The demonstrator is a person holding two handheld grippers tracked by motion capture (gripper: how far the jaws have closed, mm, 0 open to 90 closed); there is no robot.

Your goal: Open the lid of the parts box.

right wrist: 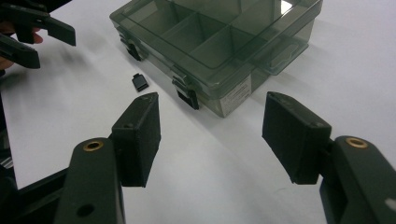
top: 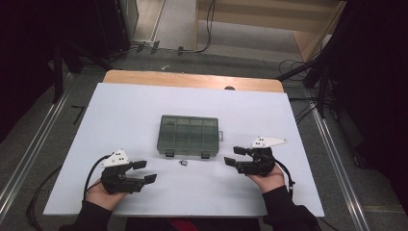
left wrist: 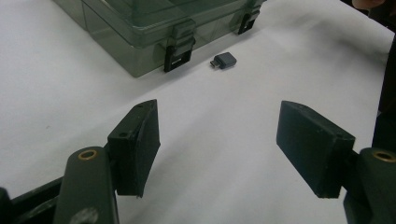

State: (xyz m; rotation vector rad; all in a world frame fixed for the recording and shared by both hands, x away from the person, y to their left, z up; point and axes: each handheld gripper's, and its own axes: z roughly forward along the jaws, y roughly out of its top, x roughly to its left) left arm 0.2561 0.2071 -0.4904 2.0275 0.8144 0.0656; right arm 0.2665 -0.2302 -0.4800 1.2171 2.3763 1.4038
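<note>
Both of our grippers are empty, jaws spread wide: the left gripper (top: 147, 172) sits near the front-left of the white table (top: 125, 110), the right gripper (top: 233, 156) near the front-right, each resting in a hand low over the surface. Between them, closer to the front edge than the back, stands the smoky compartment box (top: 188, 134), its lid down and both front latches (left wrist: 180, 43) seemingly fastened. Just in front of the box, apart from it, lies the small dark adapter (top: 183, 163), untouched on the bare table. We judge the work hardly begun: nothing is picked up, the box is not opened, and the adapter is not yet inside. Unlatching, lifting the lid and placing the adapter likely remain.
</note>
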